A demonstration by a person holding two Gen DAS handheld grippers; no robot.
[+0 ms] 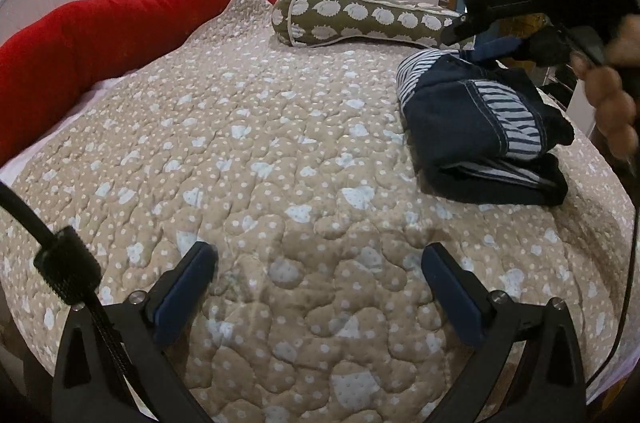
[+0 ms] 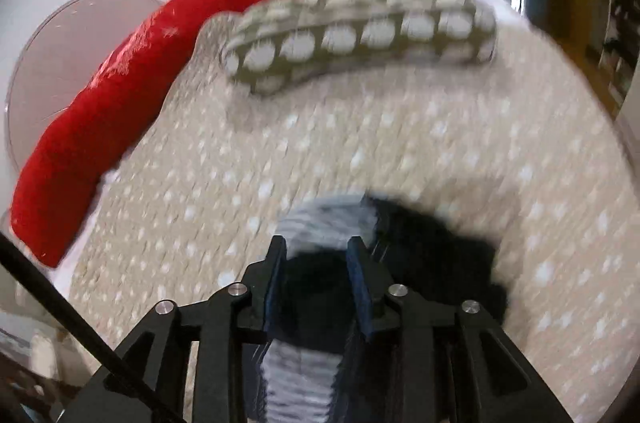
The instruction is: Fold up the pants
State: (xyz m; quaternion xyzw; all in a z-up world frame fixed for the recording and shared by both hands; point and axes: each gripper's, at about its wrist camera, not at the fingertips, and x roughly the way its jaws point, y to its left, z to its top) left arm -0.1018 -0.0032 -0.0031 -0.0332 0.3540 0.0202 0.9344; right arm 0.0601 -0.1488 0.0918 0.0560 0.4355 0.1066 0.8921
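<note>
The folded pants (image 1: 484, 127) are seen lying far right on the quilt (image 1: 248, 159); the left gripper (image 1: 320, 263) is held wide, empty, while the right gripper (image 2: 318, 255) is seen narrow above them, grip unclear

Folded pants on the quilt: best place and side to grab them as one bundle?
Judging by the left wrist view, take the folded pants at the thick rolled fold edge facing the camera, coming in low from that near side along the quilt. All layers meet there, so one pinch should catch the whole stack. The far end looks looser, with the striped lining showing, and might unfold.
</note>
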